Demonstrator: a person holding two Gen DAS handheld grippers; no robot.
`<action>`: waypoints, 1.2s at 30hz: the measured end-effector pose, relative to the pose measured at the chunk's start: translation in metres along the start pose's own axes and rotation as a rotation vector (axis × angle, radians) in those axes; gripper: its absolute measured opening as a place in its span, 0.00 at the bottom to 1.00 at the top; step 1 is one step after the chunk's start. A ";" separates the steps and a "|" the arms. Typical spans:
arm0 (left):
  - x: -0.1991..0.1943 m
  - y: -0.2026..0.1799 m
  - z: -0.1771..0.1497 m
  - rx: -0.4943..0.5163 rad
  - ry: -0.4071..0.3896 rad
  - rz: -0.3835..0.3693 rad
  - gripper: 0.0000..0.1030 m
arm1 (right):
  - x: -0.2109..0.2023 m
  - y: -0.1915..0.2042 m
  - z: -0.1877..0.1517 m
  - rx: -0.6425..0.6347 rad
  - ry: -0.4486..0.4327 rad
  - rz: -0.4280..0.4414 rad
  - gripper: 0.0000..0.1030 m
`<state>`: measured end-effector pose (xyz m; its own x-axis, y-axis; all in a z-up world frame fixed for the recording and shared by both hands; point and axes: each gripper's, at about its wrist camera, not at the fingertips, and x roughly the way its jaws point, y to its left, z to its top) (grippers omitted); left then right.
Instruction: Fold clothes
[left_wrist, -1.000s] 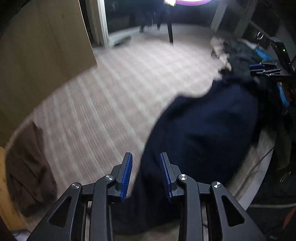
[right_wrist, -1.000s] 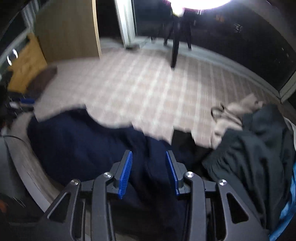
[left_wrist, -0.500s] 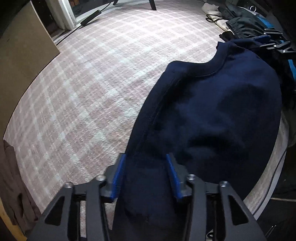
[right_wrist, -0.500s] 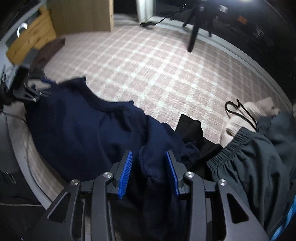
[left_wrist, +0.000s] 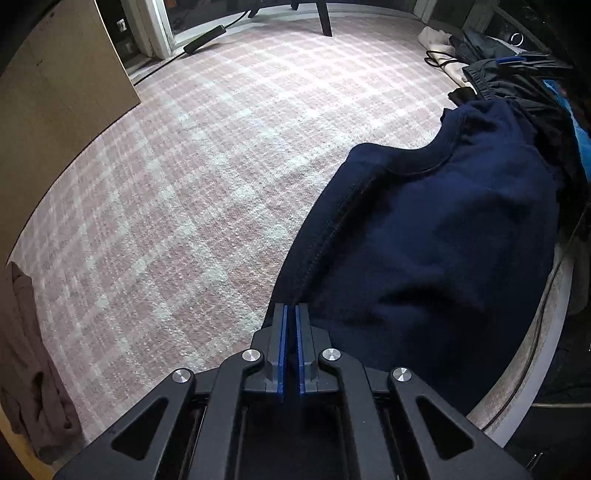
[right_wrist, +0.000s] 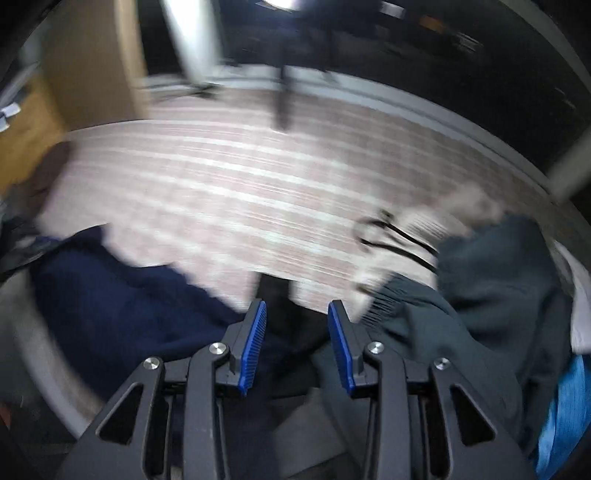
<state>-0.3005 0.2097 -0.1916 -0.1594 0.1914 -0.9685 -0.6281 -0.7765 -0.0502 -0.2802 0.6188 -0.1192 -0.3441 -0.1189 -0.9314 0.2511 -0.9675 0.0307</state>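
So the big change: the left gripper (left_wrist: 290, 314) had its jaws spread around the near edge of the navy sweater (left_wrist: 436, 236) half a second ago, and now they're pressed nearly together, pinching the seamed edge of it. The fabric runs right into the gap, so I read that as a real grab, though the pinch point is dark. The left view has also gone from smeared to sharp, so that hand looks settled. The sweater lies on the pink checked rug (left_wrist: 184, 184), filling that view from about 1 to 5 o'clock, neckline dipping toward 1. The right gripper (right_wrist: 296, 325) is the opposite story: its view was crisp and is now all sideways streaks, so that hand is swinging across. Its jaws are spread at the same gap as before, nothing between them; a black piece (right_wrist: 273, 291) sits just past the tips, navy cloth at 9 o'clock, a dark grey garment (right_wrist: 491, 295) at 3. For the fold, I'd guess one corner is secured and the right hand is hunting for the matching one. No brands, labels or readable writing anywhere that I can spot.
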 end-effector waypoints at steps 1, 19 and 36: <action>0.000 -0.001 -0.001 0.001 0.003 -0.002 0.04 | 0.001 0.011 -0.001 -0.062 0.008 0.003 0.37; -0.020 -0.016 -0.027 0.034 -0.042 0.028 0.03 | 0.006 0.057 -0.027 -0.201 0.070 0.010 0.10; -0.397 0.004 -0.042 -0.022 -0.727 0.428 0.04 | -0.308 0.121 -0.012 -0.166 -0.658 -0.316 0.10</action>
<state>-0.2077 0.1055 0.1821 -0.8356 0.2104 -0.5074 -0.3877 -0.8803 0.2734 -0.1331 0.5409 0.1666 -0.8796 0.0002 -0.4757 0.1653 -0.9375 -0.3062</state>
